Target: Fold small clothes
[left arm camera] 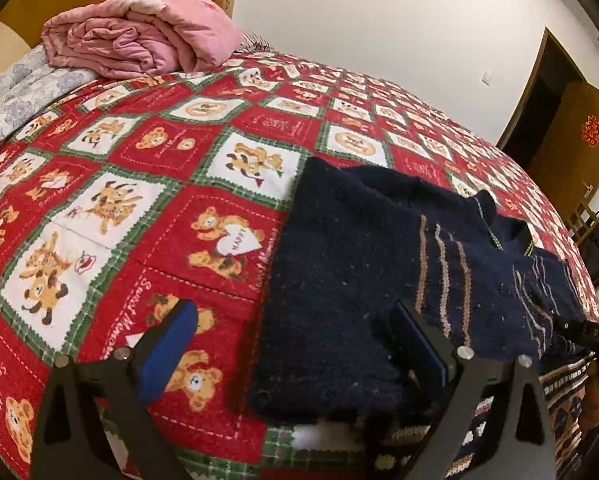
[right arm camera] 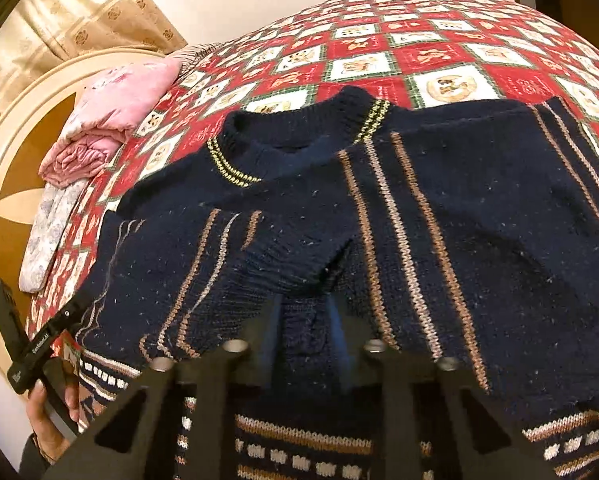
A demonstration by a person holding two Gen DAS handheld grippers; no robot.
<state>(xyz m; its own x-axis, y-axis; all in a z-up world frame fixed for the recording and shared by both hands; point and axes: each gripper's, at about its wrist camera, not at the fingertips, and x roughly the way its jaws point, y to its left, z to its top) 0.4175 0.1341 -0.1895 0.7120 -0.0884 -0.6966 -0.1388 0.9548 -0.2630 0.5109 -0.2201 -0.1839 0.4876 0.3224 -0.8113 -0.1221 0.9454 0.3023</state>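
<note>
On bedspread lay thick soft navy sweater; right gripper pinched sleeve cuff, left gripper gaped empty; best grabbed at hem

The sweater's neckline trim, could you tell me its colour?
Yellow stripes on navy collar trim, clearest in the right wrist view.

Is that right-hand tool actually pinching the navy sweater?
Touching. In the right wrist view, a fold of the navy sweater sits clamped between the right tool's blue pads.
</note>
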